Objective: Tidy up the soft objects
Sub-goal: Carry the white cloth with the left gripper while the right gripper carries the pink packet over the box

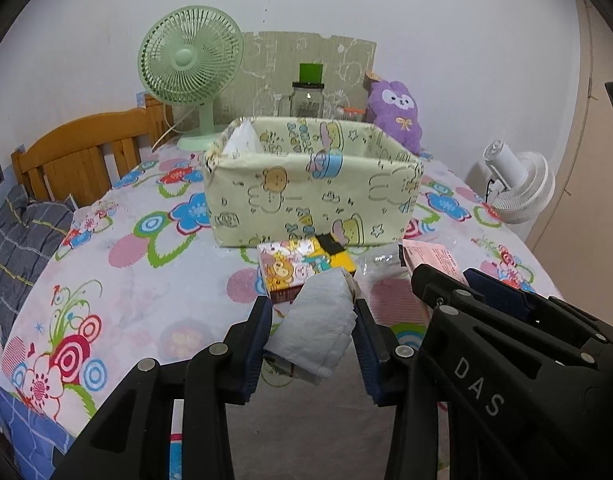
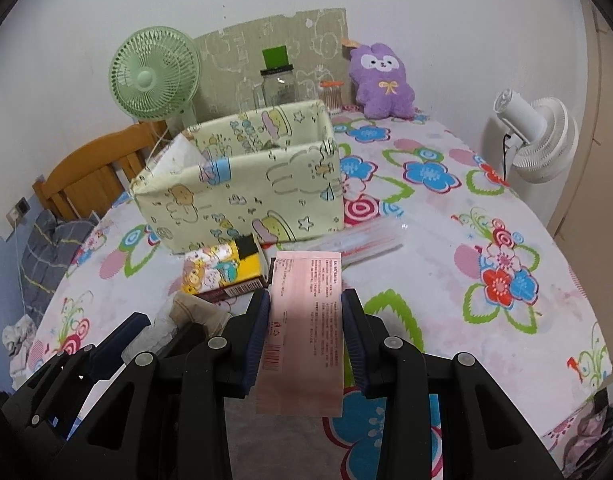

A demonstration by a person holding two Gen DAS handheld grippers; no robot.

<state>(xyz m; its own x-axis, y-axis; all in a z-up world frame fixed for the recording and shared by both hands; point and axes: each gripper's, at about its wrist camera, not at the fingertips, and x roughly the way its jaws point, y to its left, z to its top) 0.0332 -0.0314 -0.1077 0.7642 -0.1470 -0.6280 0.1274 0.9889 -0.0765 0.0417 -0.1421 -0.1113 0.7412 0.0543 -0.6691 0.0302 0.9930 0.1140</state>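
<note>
My left gripper (image 1: 312,316) is shut on a white tissue pack (image 1: 318,328), held just above the table in front of a yellow cartoon tissue pack (image 1: 298,268). My right gripper (image 2: 305,312) is shut on a pink packet (image 2: 302,328), which also shows in the left wrist view (image 1: 434,260). The pale yellow fabric storage box (image 1: 314,192) stands behind them; in the right wrist view (image 2: 242,192) it is left of centre. A white item (image 1: 242,140) sticks out of its left corner. The cartoon pack (image 2: 222,268) lies at the box's front.
A clear plastic bag (image 2: 358,240) lies right of the cartoon pack. A green fan (image 1: 190,60), a glass jar (image 1: 306,100) and a purple plush (image 1: 394,116) stand at the back. A white fan (image 2: 534,140) stands off the table's right edge. A wooden headboard (image 1: 82,152) is left.
</note>
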